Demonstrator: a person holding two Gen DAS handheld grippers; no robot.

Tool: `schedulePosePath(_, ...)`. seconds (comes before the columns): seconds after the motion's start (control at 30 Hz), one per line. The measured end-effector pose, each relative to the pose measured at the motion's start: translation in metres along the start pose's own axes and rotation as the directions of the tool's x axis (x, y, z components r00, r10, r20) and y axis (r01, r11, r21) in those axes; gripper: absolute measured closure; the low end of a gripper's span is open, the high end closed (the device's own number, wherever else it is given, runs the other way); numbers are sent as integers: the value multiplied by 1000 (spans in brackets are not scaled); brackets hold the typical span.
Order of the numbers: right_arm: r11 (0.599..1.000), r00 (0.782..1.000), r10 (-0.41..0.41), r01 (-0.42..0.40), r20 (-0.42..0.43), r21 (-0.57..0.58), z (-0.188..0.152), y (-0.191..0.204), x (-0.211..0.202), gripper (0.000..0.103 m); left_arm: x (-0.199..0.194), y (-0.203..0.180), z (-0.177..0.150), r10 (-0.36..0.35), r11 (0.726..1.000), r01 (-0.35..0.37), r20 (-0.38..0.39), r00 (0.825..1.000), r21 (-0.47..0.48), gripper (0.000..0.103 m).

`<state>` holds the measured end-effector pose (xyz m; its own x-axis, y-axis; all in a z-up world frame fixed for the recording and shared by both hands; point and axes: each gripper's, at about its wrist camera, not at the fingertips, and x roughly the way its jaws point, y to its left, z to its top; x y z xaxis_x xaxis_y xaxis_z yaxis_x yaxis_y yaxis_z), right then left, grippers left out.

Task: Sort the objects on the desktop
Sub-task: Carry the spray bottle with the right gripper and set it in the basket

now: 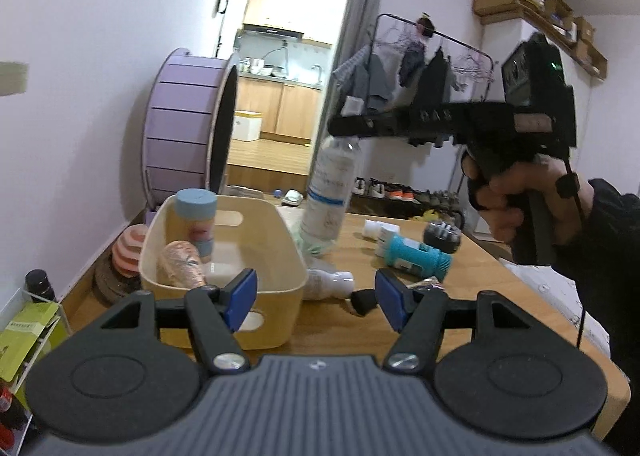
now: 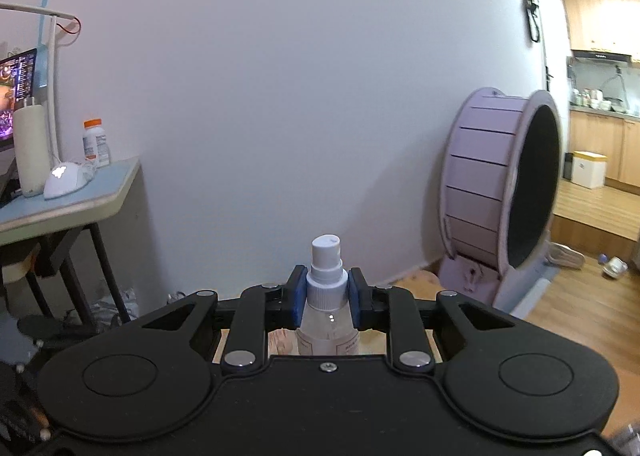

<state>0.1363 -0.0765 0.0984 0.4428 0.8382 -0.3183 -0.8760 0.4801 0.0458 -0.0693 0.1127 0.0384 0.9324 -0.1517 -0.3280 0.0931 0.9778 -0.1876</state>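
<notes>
Spray bottle [image 2: 326, 296] hangs pinched at its neck between the right gripper [image 2: 326, 298] pads, lifted just beside the yellow bin [image 1: 224, 256], so the carry step is in hand; next it needs lowering inside the bin upright. Left gripper [image 1: 316, 298] is spread, empty, near the bin. Bin contents are blurred; the bottle's base is cut off.

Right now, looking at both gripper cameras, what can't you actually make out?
- Spray bottle label: the right wrist view cuts it off behind the gripper body; in the left wrist view it is blurred.
- Bin floor: left wrist view, hidden by its near wall and the left gripper.
- Small white bottle lying beside the bin: partly hidden by the bin's corner.
- Teal bottle print: too small to read.
</notes>
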Motion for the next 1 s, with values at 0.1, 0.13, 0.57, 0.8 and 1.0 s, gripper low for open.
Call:
schedulePosePath(0.1,1000,1000,13,-13,-13,-20,8,-4,23,81,0,5,2,26,1000,-26,9,1000,-13,39)
schedulePosePath(0.13,1000,1000,11,-11,-19,-24,8,-5,30,81,0,6,2,35,999,-34,8,999,-17,39)
schedulePosePath(0.57,1000,999,-1,0,-35,-15,9,-13,73,81,3,13,2,85,996,-85,-8,996,-29,39)
schedulePosePath(0.8,999,992,-34,31,-121,-20,-15,-16,93,81,4,13,2,171,985,-171,-6,985,-7,39)
schedulePosePath(1.0,999,991,-39,36,-131,-24,-23,-10,97,81,4,14,2,171,985,-171,-13,985,-4,39)
